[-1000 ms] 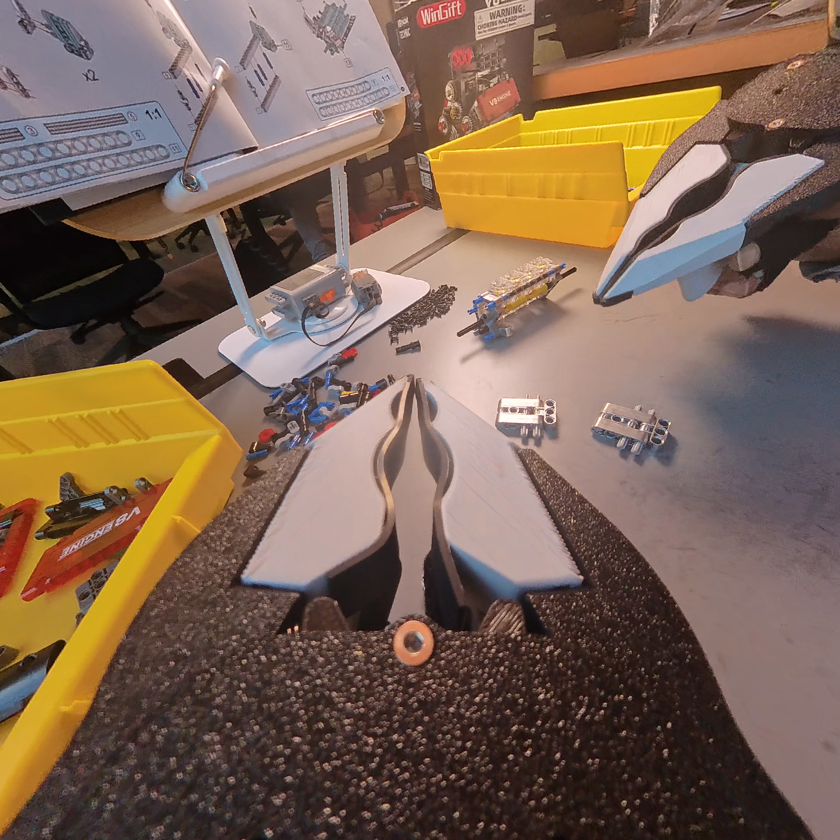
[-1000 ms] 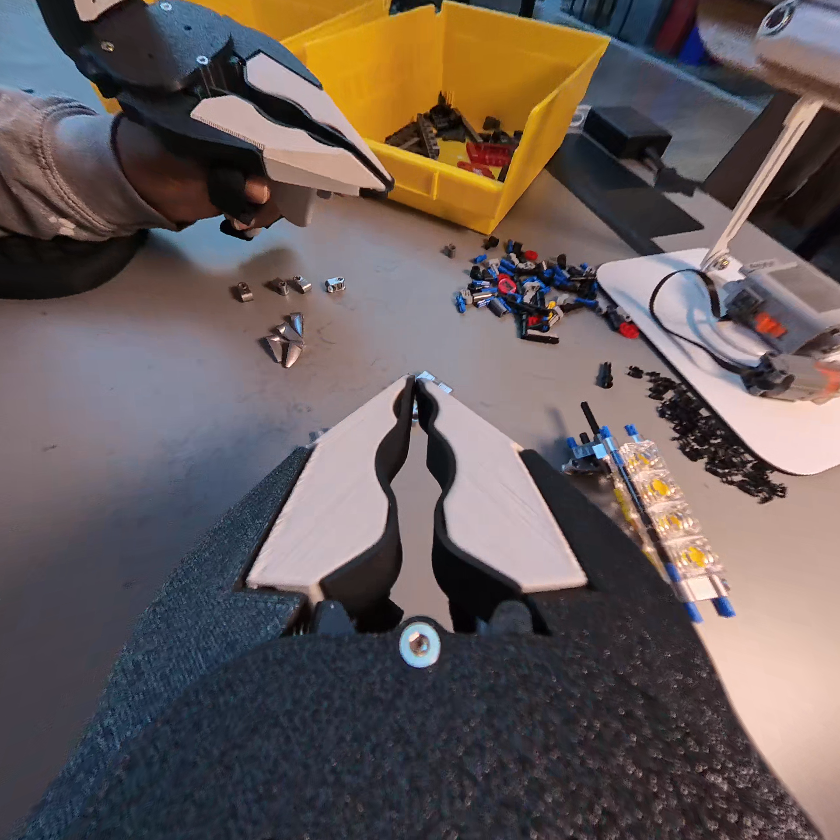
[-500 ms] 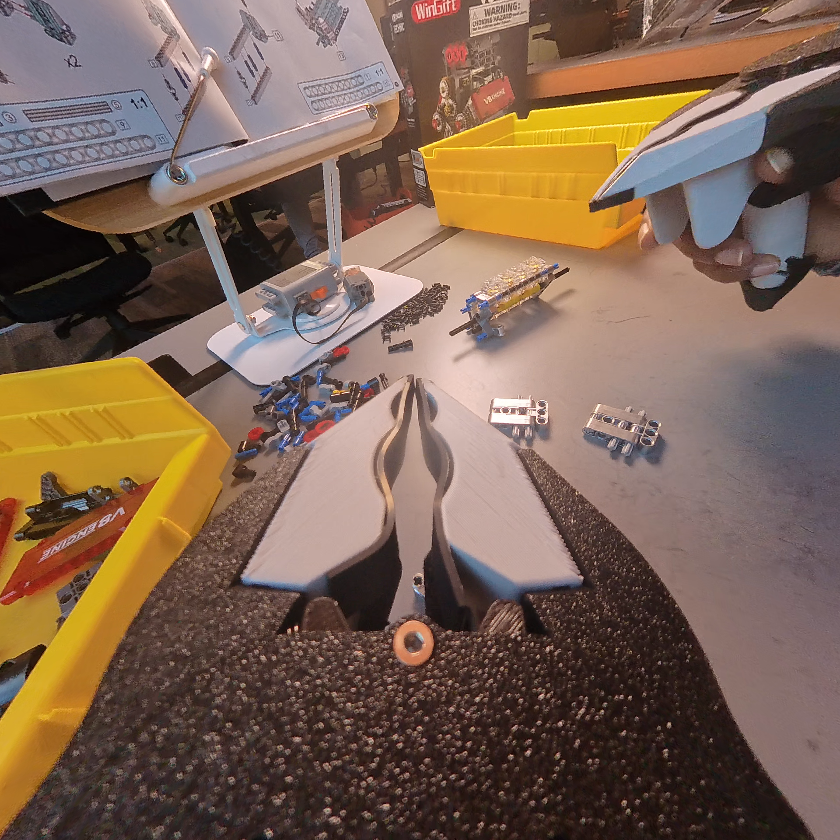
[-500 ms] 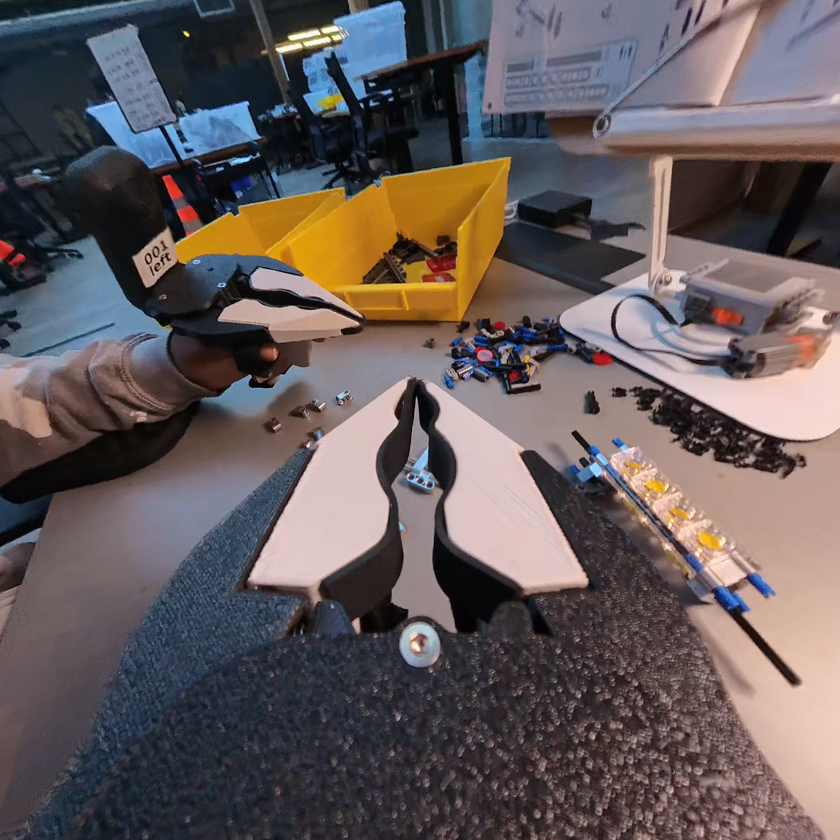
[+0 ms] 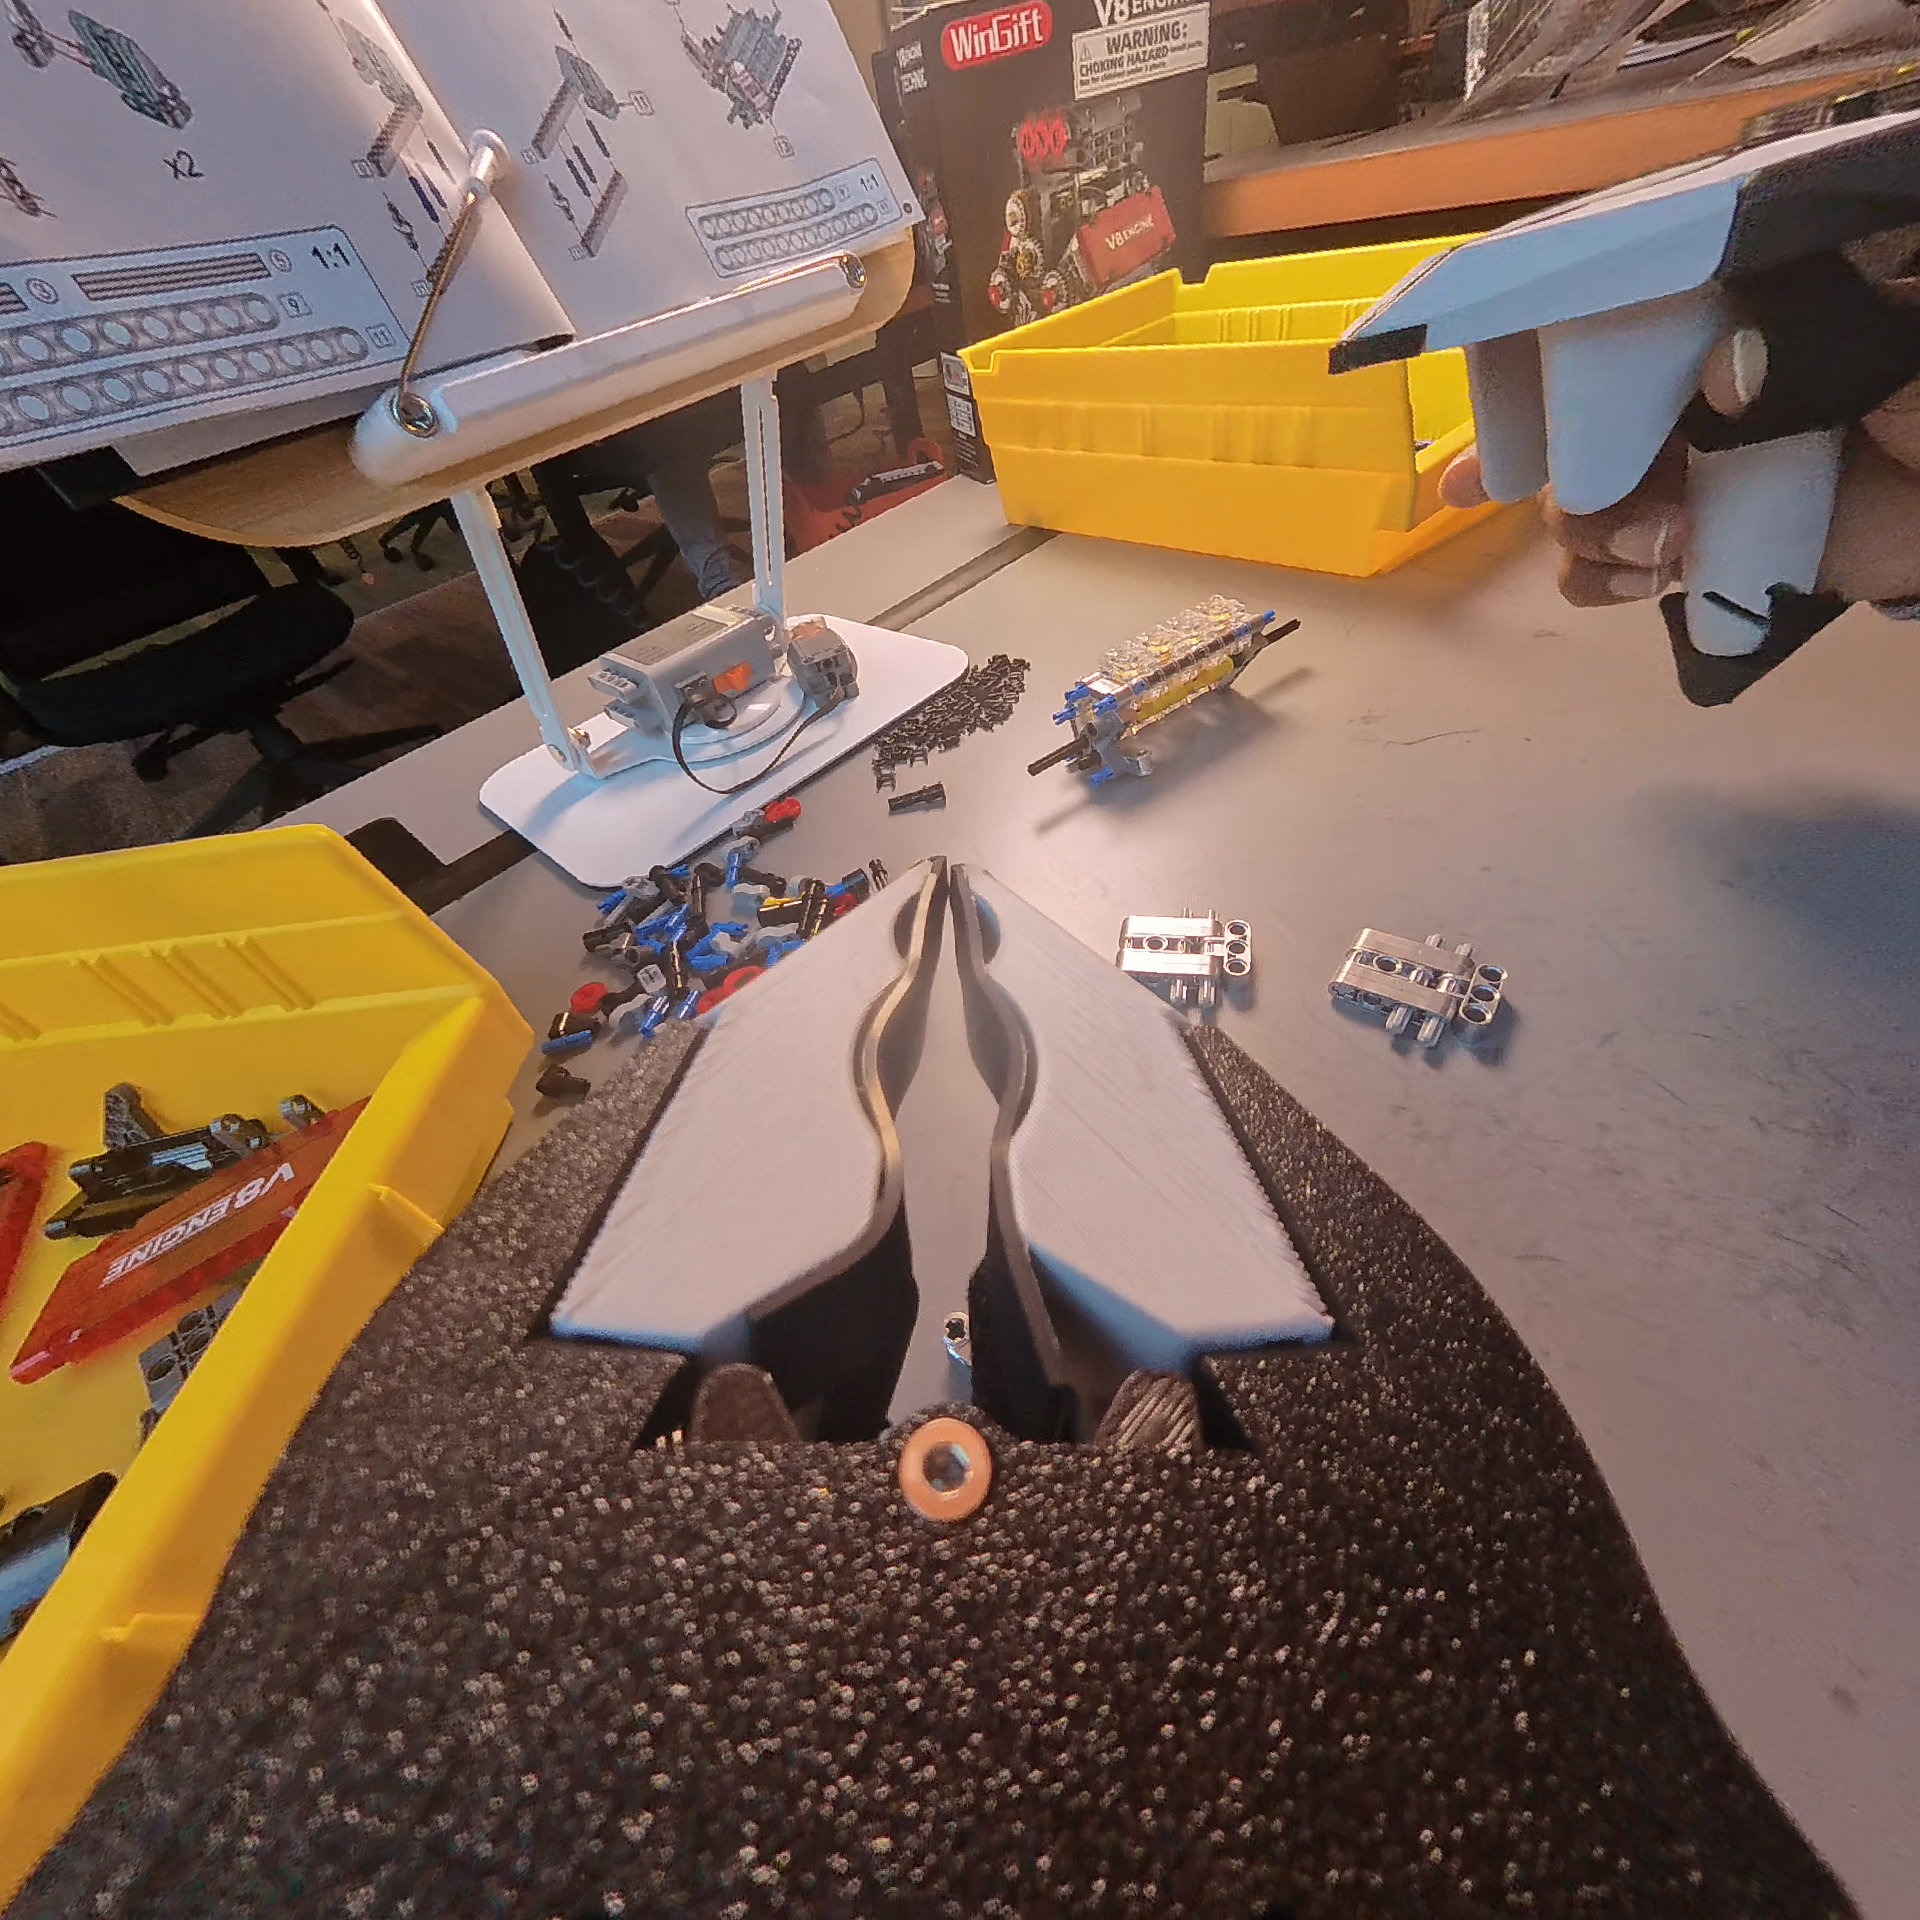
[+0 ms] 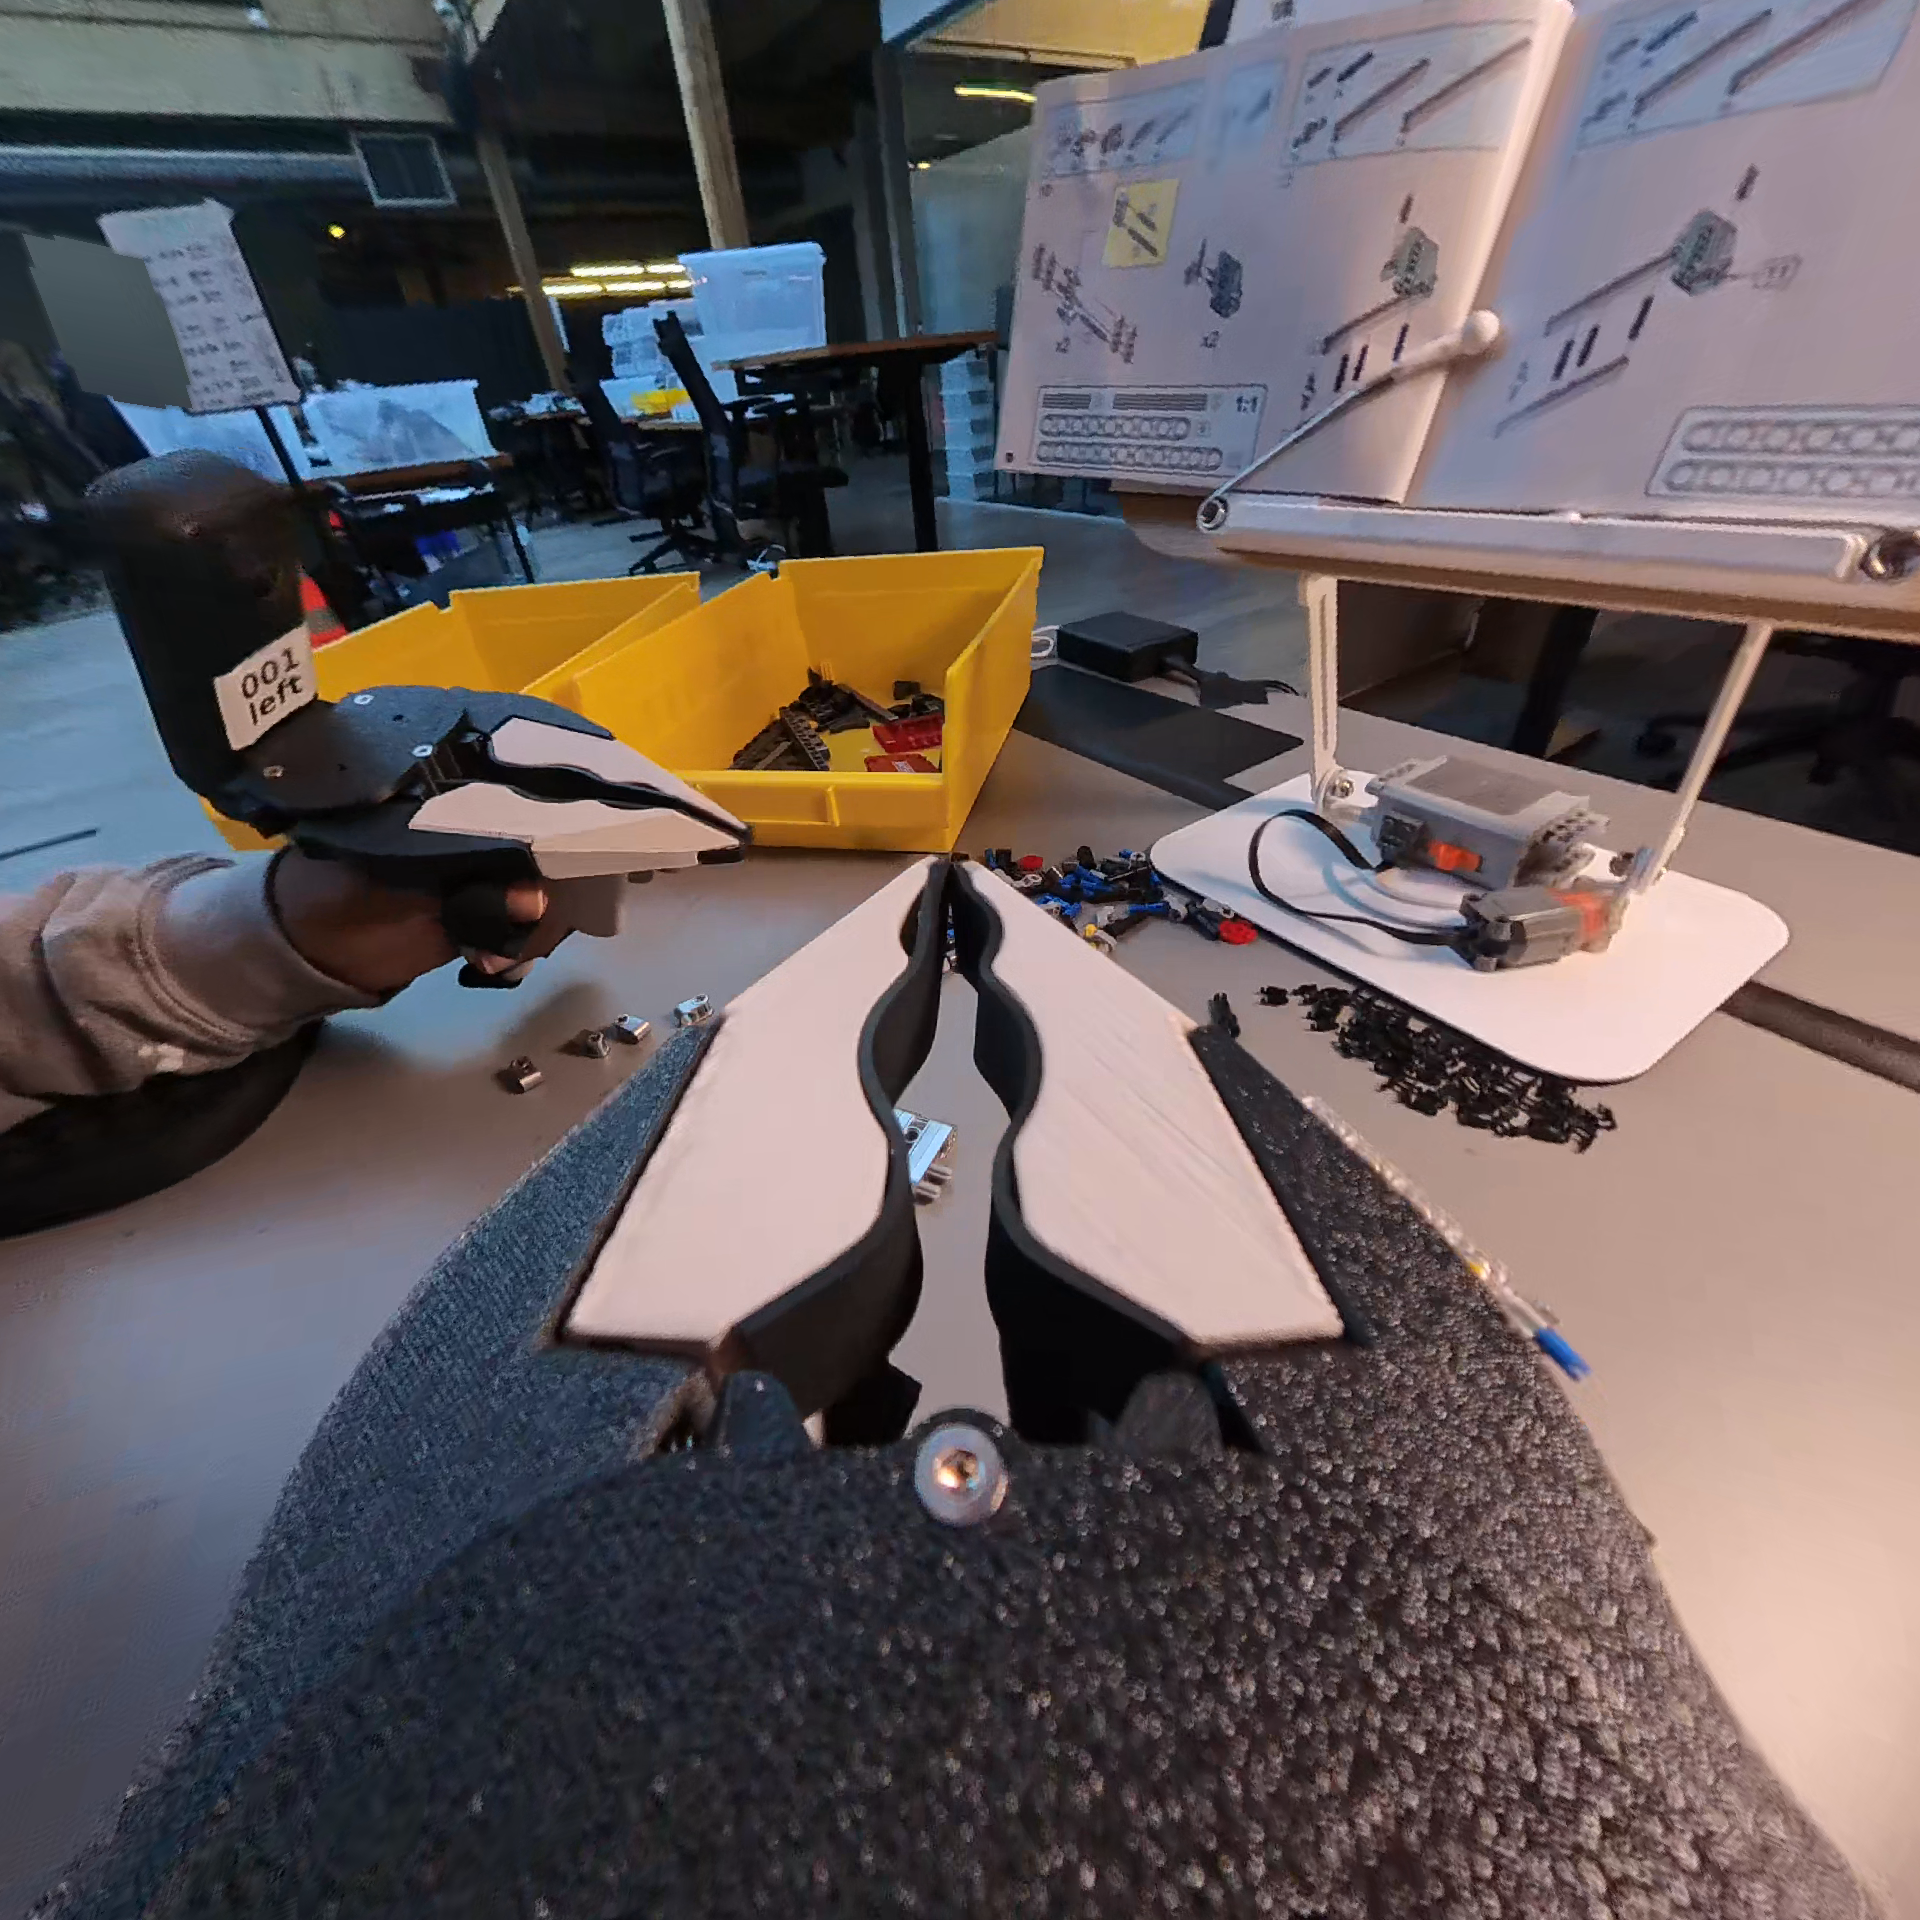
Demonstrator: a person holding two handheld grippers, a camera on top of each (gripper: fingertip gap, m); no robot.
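Left wrist view: left gripper [image 5: 948,868] fingers together, empty, above the bench [image 5: 1558,1247]; two grey blocks [image 5: 1184,951] lie just right of the tips. Right gripper [image 6: 951,868] likewise closed, empty (raised clear of the parts).

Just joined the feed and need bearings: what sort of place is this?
Probably a shared workshop or lab bench for toy-brick model assembly: an instruction booklet on a stand, yellow parts bins, and more desks with office chairs behind.
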